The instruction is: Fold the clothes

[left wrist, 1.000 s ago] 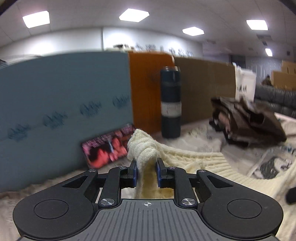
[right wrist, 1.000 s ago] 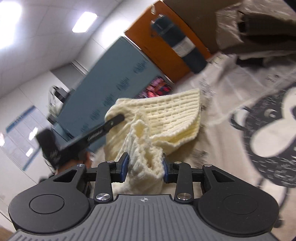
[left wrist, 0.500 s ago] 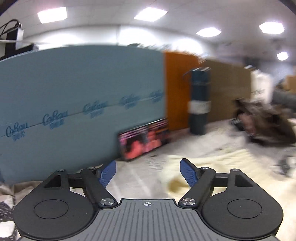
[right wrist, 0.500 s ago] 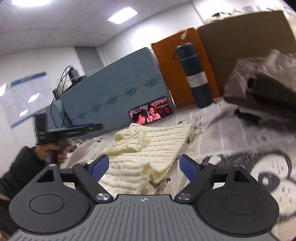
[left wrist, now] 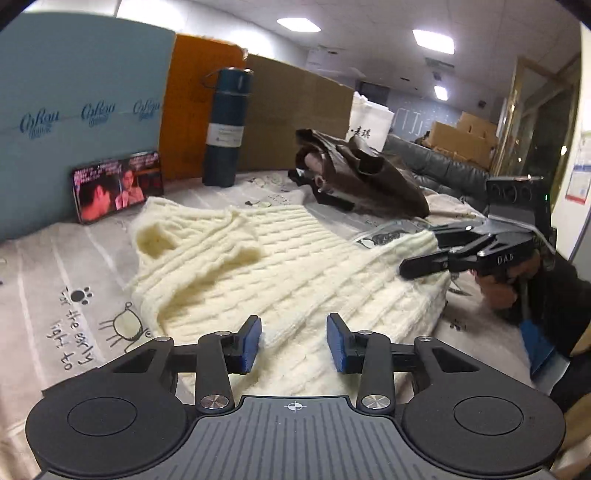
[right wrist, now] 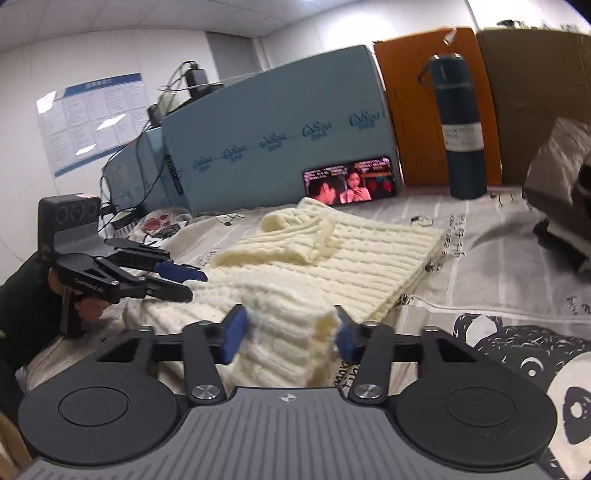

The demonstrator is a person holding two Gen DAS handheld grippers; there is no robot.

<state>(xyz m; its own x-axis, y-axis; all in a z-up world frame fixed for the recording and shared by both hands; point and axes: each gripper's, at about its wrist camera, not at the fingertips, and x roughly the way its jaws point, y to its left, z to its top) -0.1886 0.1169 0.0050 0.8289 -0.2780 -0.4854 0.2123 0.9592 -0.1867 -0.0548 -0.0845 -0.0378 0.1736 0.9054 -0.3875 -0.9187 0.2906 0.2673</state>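
Bright ceiling panels (left wrist: 298, 24) light evenly; fisheye bends edges (right-wrist view's right side smears).

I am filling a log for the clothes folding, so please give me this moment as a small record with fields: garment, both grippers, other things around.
garment: cream knit sweater, lying partly folded on the printed sheet
left gripper: open, near hem of sweater between its fingers, not clamped
right gripper: open, a thick fold of sweater between its fingers
other clothes: brown garment heaped behind the sweater
background: dark blue flask upright; phone playing video, leaning on blue board
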